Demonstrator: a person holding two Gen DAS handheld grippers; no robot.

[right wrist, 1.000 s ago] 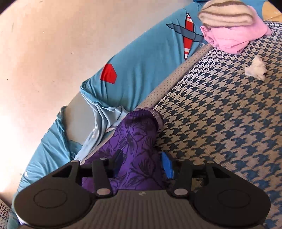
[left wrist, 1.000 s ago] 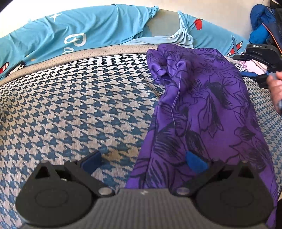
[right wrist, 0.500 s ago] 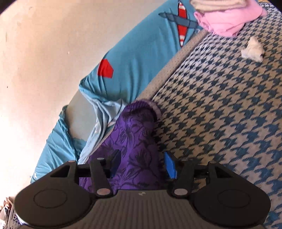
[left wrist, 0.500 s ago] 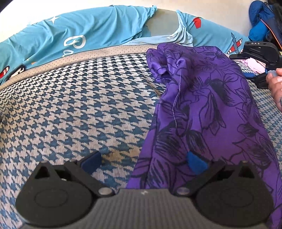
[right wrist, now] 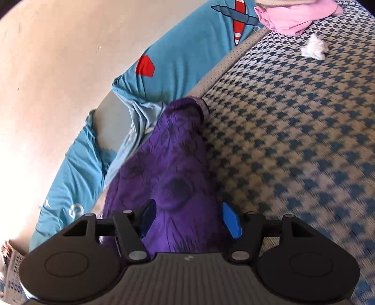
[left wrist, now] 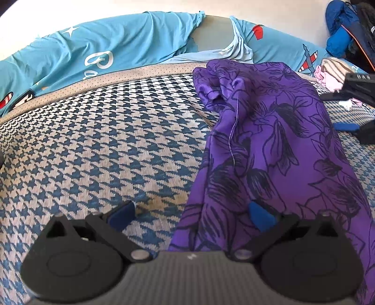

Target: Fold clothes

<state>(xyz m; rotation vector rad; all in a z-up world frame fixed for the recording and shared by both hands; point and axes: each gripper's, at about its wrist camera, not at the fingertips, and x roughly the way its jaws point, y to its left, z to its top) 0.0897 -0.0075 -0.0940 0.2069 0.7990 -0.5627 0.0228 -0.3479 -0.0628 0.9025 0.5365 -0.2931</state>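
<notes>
Purple floral garment stretched lengthwise over houndstooth bed cover, left gripper spread wide with the cloth's near edge between its fingers, right gripper opening, cloth between its unpressed blue pads.

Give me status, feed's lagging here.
Left gripper open. Right gripper jaws opening over purple garment. White scrap clear.

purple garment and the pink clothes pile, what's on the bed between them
Mostly bare houndstooth cover, with one small white crumpled scrap near the pink clothes; the right wrist view shows it beyond the purple garment.
</notes>
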